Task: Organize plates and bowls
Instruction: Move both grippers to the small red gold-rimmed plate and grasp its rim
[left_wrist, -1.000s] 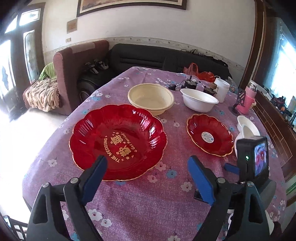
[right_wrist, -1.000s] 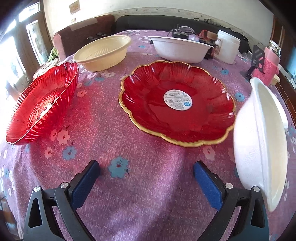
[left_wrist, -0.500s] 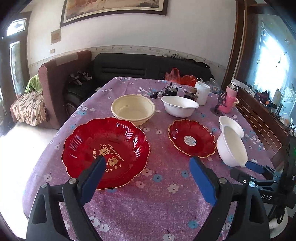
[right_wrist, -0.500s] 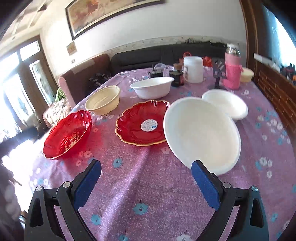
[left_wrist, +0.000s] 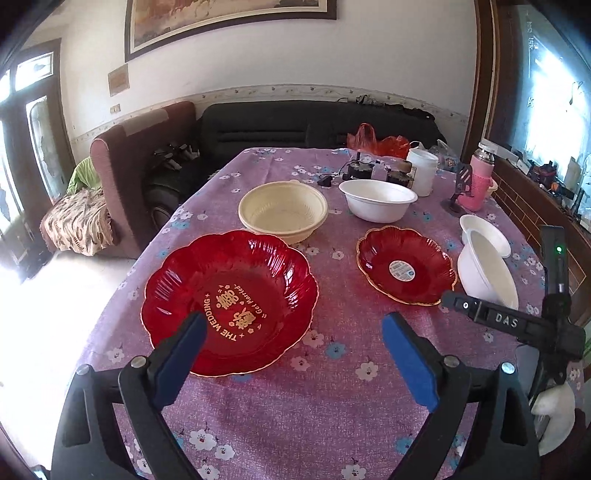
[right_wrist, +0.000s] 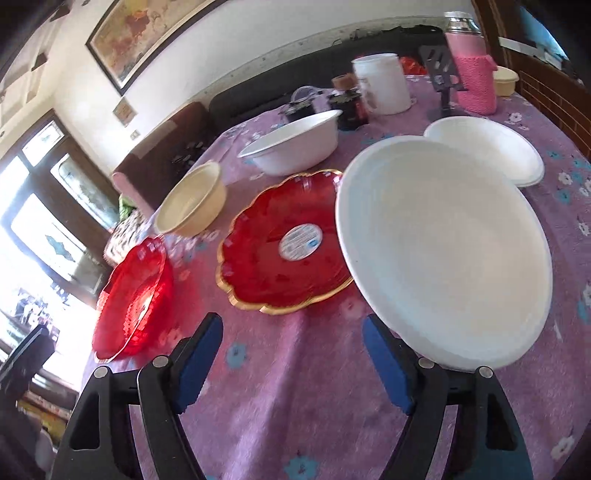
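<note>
On the purple flowered cloth lie a large red plate (left_wrist: 229, 299) with gold lettering, a small red plate (left_wrist: 406, 264) with a sticker, a cream bowl (left_wrist: 282, 210) and a white bowl (left_wrist: 376, 199). At the right a big white bowl (right_wrist: 443, 251) stands tilted beside a smaller white bowl (right_wrist: 487, 151). My left gripper (left_wrist: 295, 360) hovers over the big red plate's near rim; its jaws are opening with nothing between them. My right gripper (right_wrist: 293, 363) is closing over bare cloth. Its right fingertip is just under the tilted bowl's near rim, and contact is unclear.
At the table's far end stand a white jar (right_wrist: 384, 85), a pink flask (right_wrist: 472, 70), a phone stand (right_wrist: 441, 74) and dark small items (left_wrist: 360, 170). A sofa (left_wrist: 314, 125) and an armchair (left_wrist: 122, 177) lie beyond. A wooden sideboard (left_wrist: 532, 206) runs along the right.
The right gripper pulled back and swung right, from the small red plate to the tilted white bowl, rolling as it went; its jaws narrowed. The left gripper rolled and drew back slightly.
</note>
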